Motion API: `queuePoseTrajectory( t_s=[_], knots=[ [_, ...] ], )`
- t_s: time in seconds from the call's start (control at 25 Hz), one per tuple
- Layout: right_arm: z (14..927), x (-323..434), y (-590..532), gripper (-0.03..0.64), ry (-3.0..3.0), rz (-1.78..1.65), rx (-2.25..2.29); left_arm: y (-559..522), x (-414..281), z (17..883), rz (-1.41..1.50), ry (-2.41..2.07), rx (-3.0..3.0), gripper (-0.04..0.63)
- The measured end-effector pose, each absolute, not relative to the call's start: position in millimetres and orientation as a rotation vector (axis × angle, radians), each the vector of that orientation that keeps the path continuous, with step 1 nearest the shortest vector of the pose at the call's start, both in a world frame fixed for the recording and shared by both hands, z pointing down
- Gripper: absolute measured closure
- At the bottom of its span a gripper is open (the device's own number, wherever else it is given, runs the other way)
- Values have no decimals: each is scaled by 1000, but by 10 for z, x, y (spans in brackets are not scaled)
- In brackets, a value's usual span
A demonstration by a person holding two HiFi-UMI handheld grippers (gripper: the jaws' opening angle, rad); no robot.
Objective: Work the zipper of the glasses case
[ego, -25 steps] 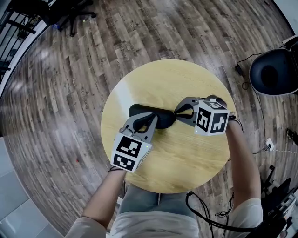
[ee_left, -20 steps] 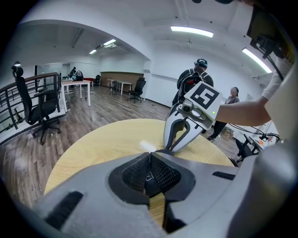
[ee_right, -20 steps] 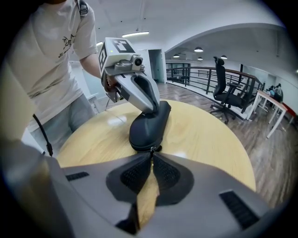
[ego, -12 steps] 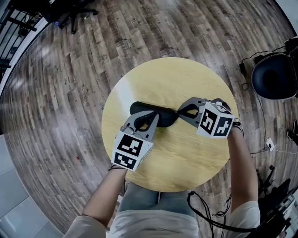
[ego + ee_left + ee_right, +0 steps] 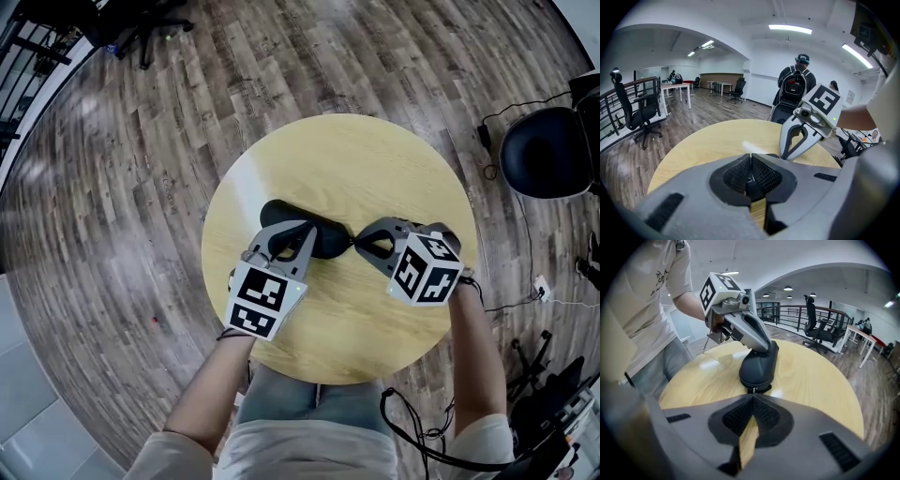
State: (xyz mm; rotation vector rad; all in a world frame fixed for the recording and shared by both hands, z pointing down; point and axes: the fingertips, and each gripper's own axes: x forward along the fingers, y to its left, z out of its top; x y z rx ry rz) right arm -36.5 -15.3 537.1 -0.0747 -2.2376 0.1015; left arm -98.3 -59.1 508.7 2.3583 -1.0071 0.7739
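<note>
The glasses case (image 5: 330, 240) lies flat near the middle of the round wooden table (image 5: 375, 169), with its long side going from left to right. Both grippers meet it from the near side.

The left gripper (image 5: 307, 236) comes down over the left and middle part of the case. In its own view the jaws are closed, their tips together, and a dark piece of the case (image 5: 749, 180) sits between the pads. I judge that this hand works as an anchor, so that the case does not slide when the other hand pulls.

The right gripper (image 5: 354, 241) has its tip at the right end of the case. In the right gripper view the jaws are also closed, and the small metal zipper pull (image 5: 752, 390) stands right at their tips. It seems they pinch it, but the pull is very small and I cannot be fully sure.

This placing makes sense, since the zipper runs around the edge. One hand fixes the body, and the other one can draw the pull along it.
</note>
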Motion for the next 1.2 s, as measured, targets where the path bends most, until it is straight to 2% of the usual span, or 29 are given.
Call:
queuePoseTrajectory(
  t_s=[0.56, 0.8, 1.0, 1.2],
  knots=[
    [5435, -604, 331, 618, -2340, 370, 246, -532, -992, 5103, 806, -1025, 2369, 588],
    [5509, -821, 374, 618, -2327, 358, 337, -521, -1046, 5127, 810, -1029, 2377, 588],
    [5461, -500, 290, 618, -2303, 329, 400, -420, -958, 5054, 738, -897, 2337, 586],
    [5440, 32, 19, 618, -2254, 246, 445, -337, -808, 5012, 862, -809, 2426, 586]
  ],
)
